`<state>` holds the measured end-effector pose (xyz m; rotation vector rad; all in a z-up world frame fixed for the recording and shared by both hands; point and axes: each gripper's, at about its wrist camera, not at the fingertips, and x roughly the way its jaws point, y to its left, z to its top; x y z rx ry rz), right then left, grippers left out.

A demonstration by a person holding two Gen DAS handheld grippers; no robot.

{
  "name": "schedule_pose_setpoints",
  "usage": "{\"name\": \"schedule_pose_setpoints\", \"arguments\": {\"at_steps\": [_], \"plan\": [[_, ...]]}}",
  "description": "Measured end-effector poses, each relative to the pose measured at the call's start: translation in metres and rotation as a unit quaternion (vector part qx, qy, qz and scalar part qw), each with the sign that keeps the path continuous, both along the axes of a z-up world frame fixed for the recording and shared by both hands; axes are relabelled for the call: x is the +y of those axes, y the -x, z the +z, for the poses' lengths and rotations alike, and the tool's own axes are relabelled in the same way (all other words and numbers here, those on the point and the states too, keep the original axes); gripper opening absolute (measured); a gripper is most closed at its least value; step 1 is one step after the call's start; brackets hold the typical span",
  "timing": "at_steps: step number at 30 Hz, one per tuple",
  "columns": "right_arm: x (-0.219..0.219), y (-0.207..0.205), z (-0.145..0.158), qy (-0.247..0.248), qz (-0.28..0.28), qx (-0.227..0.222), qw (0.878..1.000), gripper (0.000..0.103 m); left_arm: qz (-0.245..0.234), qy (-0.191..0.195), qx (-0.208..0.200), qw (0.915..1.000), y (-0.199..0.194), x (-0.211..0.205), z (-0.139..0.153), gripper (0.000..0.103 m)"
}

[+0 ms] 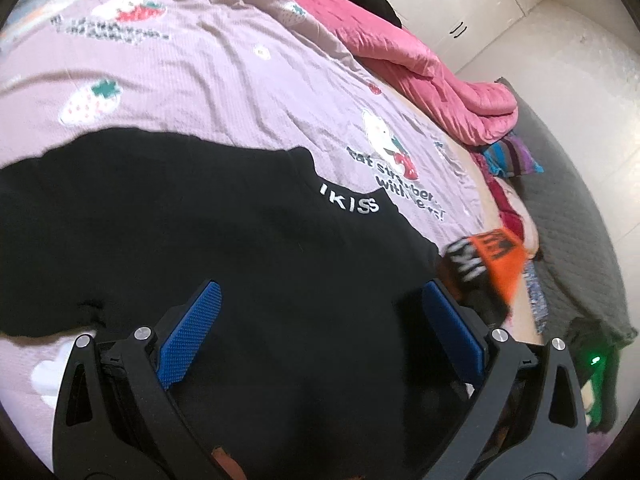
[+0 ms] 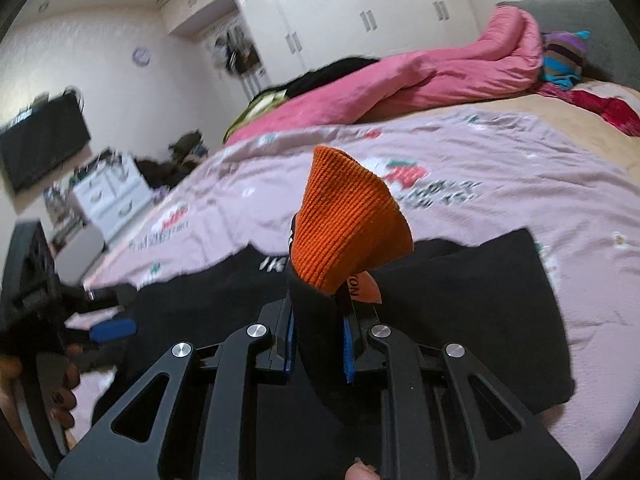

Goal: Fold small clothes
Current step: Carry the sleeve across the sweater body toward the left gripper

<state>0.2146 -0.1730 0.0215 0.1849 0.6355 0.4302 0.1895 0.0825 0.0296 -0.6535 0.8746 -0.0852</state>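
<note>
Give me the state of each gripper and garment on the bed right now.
Left gripper: open, over the black garment.
Right gripper: shut on the orange-and-black knit piece.
Black garment with white lettering: spread flat on the lilac strawberry-print sheet.
Pink quilt: bunched up.

We see each gripper [image 1: 320, 300] [image 2: 320, 344] with black linked arms, round silver screws and blue textured pads [image 1: 188, 340].

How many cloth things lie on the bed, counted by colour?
Black: 2, flat black garment with white lettering, black heap behind the quilt
Pink: 1, pink quilt
Striped: 1, striped knit piece
Total: 4
</note>
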Motion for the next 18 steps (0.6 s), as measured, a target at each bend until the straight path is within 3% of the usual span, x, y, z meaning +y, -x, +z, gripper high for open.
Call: {"name": "schedule_pose_setpoints", "arguments": {"at_steps": [6,8,9,11,12,15,18], "plan": [[0.031,0.002,-0.025,0.026,0.049,0.04,0.998,0.023,-0.014,0.046,0.011,0.9988,-0.007,-0.004,-0.023,0.095],[0.038,0.008,-0.028,0.026,0.076,0.048,0.996,0.049,-0.018,0.052,0.015,0.9984,-0.008,-0.006,-0.027,0.095],[0.039,0.011,-0.028,0.02,0.087,0.051,0.995,0.049,-0.018,0.056,0.018,0.9981,-0.008,-0.007,-0.031,0.095],[0.037,0.019,-0.023,-0.003,0.119,0.064,0.991,0.067,-0.023,0.069,0.027,0.997,-0.01,-0.011,-0.039,0.093],[0.035,0.025,-0.019,-0.011,0.127,0.061,0.99,0.07,-0.026,0.072,0.029,0.9966,-0.01,-0.014,-0.042,0.092],[0.025,0.036,-0.008,-0.01,0.129,0.05,0.99,0.071,-0.036,0.073,0.036,0.996,-0.011,-0.021,-0.05,0.092],[0.001,0.038,-0.001,-0.023,0.101,0.05,0.993,0.071,-0.046,0.069,0.045,0.9956,-0.013,-0.031,-0.056,0.084]]}}
